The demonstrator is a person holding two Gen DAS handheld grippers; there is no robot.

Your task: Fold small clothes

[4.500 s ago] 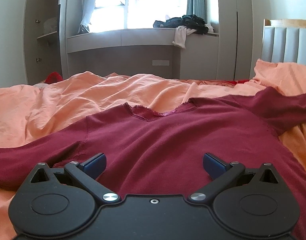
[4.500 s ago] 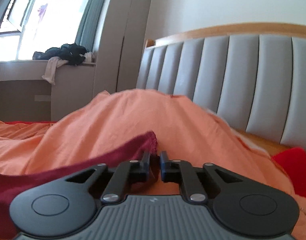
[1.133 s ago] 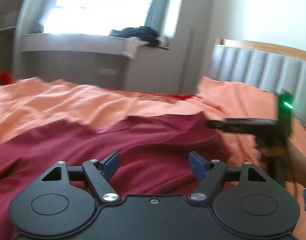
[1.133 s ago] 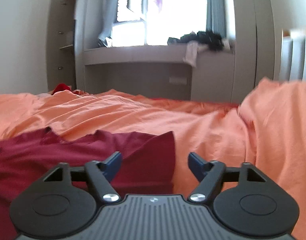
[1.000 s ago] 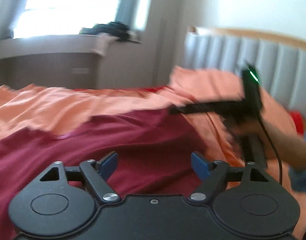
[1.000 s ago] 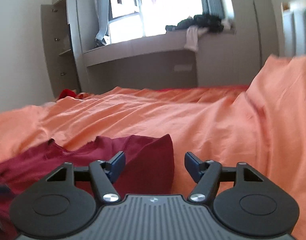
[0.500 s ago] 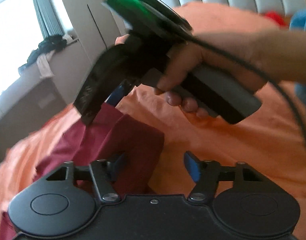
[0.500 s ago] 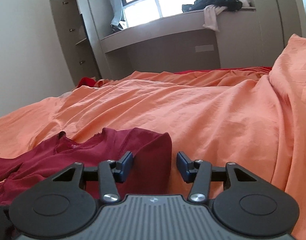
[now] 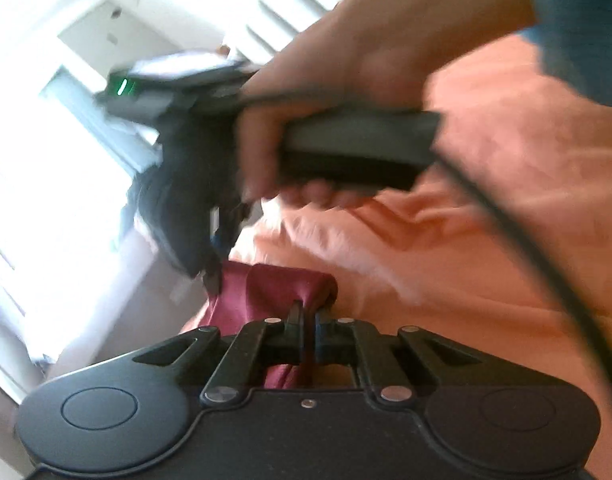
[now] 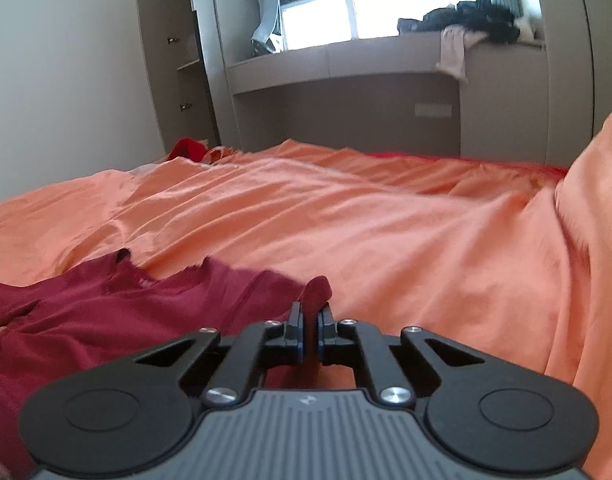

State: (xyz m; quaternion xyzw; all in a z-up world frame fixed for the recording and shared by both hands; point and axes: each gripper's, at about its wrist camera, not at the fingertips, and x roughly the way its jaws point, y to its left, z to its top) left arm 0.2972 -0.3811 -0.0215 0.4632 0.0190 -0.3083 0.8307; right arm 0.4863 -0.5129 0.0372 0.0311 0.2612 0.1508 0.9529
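On the bed: an orange sheet covers it, rumpled; the dark red shirt lies on it at the lower left of the right wrist view, neckline facing away.
Fold so far: judging by the doubled edge, the right side of the shirt is folded in over the body.
Right gripper: fingers pressed together, pinching a raised tuck of the shirt's folded edge.
Left gripper: fingers likewise squeezed on a bunch of the same red cloth, close beside the other tool; this view is blurred and tilted.
Right hand: wrapped around its tool's handle, cable trailing off.
Doing it well: my judgement is to lift both pinches level, keep the edge taut between them, carry it across evenly, and lay it down before letting go, so no crease bunches.
Writing: a small emblem on the right tool's grey body, not legible; a green light on the right tool; no readable brands or labels.
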